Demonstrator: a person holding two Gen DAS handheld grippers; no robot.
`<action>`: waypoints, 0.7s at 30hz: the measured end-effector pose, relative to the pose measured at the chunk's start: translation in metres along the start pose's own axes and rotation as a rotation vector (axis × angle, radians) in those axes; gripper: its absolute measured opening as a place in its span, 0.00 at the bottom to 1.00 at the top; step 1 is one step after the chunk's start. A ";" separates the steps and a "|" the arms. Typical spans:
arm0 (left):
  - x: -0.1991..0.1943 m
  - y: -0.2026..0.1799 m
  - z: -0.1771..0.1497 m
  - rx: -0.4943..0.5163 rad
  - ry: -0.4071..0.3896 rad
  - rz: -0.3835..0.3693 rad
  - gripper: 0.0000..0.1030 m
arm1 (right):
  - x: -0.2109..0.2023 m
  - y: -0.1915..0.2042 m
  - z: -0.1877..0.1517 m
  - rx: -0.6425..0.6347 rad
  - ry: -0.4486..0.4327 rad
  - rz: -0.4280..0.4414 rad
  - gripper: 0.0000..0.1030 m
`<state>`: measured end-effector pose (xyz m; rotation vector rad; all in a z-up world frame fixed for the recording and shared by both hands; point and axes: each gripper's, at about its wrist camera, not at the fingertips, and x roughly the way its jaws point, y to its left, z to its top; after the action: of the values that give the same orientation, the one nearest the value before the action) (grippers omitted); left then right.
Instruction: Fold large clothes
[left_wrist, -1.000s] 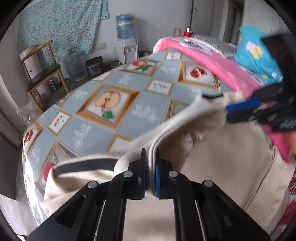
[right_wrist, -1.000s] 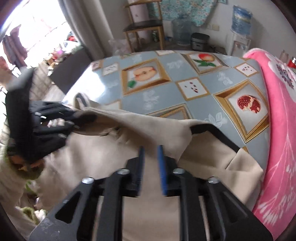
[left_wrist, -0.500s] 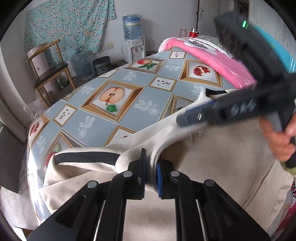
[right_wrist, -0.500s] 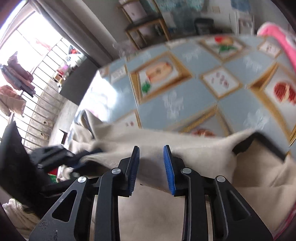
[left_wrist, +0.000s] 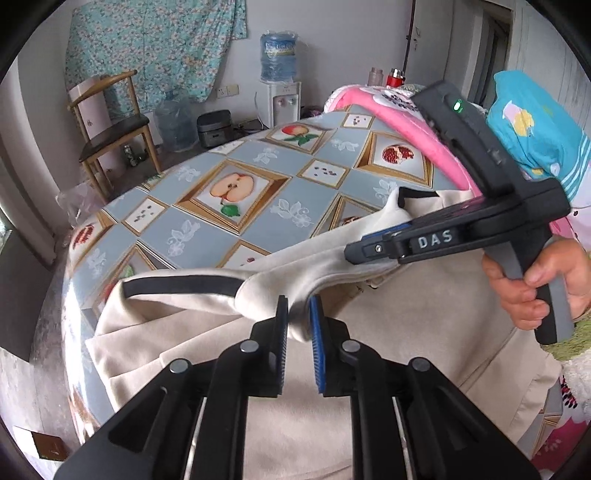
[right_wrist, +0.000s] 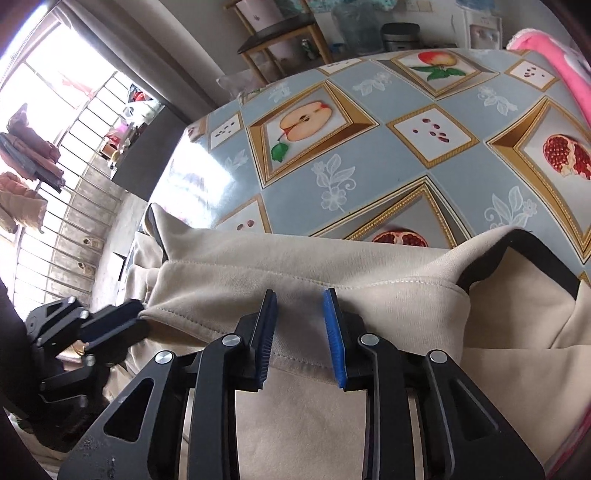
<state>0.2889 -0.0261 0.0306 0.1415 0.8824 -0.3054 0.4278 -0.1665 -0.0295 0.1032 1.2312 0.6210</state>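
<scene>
A large beige garment with black trim lies over the near part of a table covered in a fruit-print cloth. My left gripper is shut on a folded edge of the garment and holds it up. In the left wrist view my right gripper shows at the right, over the same fold. In the right wrist view the right gripper is open, its jaws set apart over the stitched hem of the garment. The left gripper shows at the left there, pinching the hem's corner.
A pink blanket lies along the table's far right side. A wooden chair, a water dispenser and a rice cooker stand by the back wall. A barred window is to the left.
My right gripper has let go of the garment and its jaws have opened wide. It has shifted along the hem towards the left gripper. The left gripper keeps its hold.
</scene>
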 end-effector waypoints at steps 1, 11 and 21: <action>-0.003 0.000 0.000 0.002 -0.008 0.007 0.11 | 0.001 0.000 0.000 0.003 0.002 0.000 0.25; -0.013 0.000 0.004 0.031 -0.049 0.086 0.11 | 0.002 0.001 -0.001 0.001 0.019 -0.018 0.25; 0.021 0.030 0.008 -0.140 0.051 -0.052 0.20 | 0.009 0.007 -0.001 -0.015 0.025 -0.041 0.26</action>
<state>0.3167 -0.0043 0.0193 -0.0034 0.9561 -0.2884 0.4263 -0.1568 -0.0346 0.0576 1.2499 0.5973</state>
